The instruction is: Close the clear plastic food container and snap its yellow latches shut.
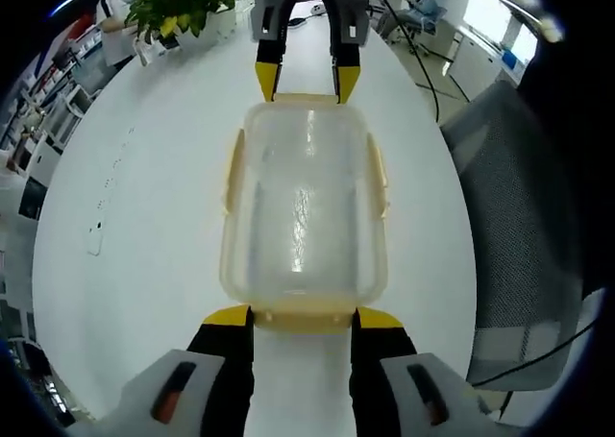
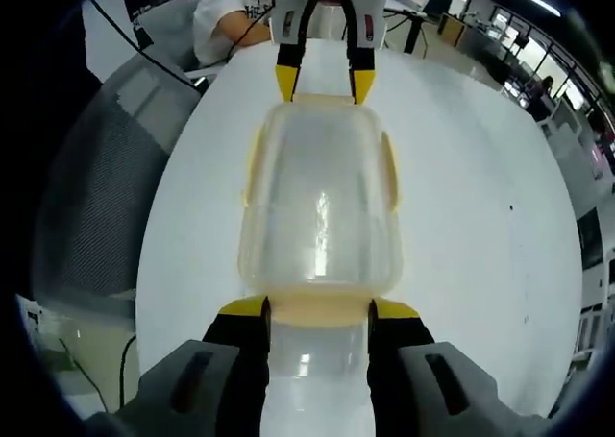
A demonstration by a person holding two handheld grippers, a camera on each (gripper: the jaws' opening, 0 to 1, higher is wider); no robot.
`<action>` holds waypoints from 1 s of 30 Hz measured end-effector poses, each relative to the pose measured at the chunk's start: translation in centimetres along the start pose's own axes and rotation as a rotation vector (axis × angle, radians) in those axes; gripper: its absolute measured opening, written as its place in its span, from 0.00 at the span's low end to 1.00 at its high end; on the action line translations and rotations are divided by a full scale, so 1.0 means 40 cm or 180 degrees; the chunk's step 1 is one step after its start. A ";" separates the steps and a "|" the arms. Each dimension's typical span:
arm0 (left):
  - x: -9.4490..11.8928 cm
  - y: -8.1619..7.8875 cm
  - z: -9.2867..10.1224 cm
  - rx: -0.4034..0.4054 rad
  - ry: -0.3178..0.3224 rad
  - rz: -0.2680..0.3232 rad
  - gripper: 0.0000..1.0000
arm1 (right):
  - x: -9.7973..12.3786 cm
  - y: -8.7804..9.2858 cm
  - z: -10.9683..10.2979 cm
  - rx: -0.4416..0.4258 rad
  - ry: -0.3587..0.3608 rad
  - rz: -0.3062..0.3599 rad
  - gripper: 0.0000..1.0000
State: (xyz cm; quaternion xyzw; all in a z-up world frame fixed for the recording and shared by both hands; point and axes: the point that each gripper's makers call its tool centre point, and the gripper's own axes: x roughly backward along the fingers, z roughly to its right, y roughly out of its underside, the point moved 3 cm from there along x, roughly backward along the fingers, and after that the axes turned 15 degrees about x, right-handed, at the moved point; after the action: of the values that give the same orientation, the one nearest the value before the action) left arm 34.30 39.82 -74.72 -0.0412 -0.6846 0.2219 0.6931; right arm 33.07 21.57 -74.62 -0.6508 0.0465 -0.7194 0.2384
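Clear rectangular plastic food container [image 1: 304, 216] with yellow latches [image 1: 377, 173] lying lidded on white table [image 1: 144, 216], left tongs [image 1: 304, 314] and right tongs [image 2: 317, 306] spread apart at opposite short ends

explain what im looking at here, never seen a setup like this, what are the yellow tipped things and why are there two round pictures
These are two hand-held grippers, each carrying its own fisheye camera, hence two round pictures. The left gripper view looks along the left gripper; its black, yellow-tipped jaws rise from the bottom. The right gripper view does the same for the right gripper. They face each other across a clear plastic food container with yellow latches, lid on, sitting on a white table. Each gripper's jaws sit spread at one end of the container, at its end latch; neither lifts it. Each gripper also shows at the top of the other's picture. A potted plant and a grey chair stand nearby.
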 end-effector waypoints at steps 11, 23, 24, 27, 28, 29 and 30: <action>-0.027 -0.056 0.013 -0.0046 0.0090 0.0047 0.33 | 0.022 0.053 -0.022 -0.0053 0.0006 -0.0044 0.36; -0.054 -0.100 0.027 -0.0062 0.0119 0.0109 0.33 | 0.040 0.103 -0.039 -0.0059 0.0029 -0.0047 0.36; -0.055 -0.104 0.029 -0.0057 0.0126 0.0117 0.33 | 0.042 0.106 -0.040 -0.0056 0.0031 -0.0047 0.36; -0.061 -0.118 0.036 -0.0057 0.0152 0.0137 0.33 | 0.050 0.119 -0.048 -0.0062 0.0026 -0.0035 0.36; -0.062 -0.121 0.036 -0.0060 0.0159 0.0145 0.33 | 0.052 0.123 -0.050 -0.0075 0.0021 -0.0032 0.36; -0.064 -0.124 0.037 -0.0065 0.0159 0.0156 0.33 | 0.052 0.126 -0.051 -0.0085 0.0023 -0.0033 0.36; -0.065 -0.127 0.037 -0.0066 0.0161 0.0163 0.33 | 0.053 0.129 -0.053 -0.0094 0.0026 -0.0034 0.36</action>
State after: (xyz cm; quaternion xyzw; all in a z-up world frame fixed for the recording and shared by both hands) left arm 34.25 33.93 -75.23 -0.0715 -0.6678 0.2313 0.7039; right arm 32.42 15.66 -74.95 -0.6515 0.0546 -0.7225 0.2247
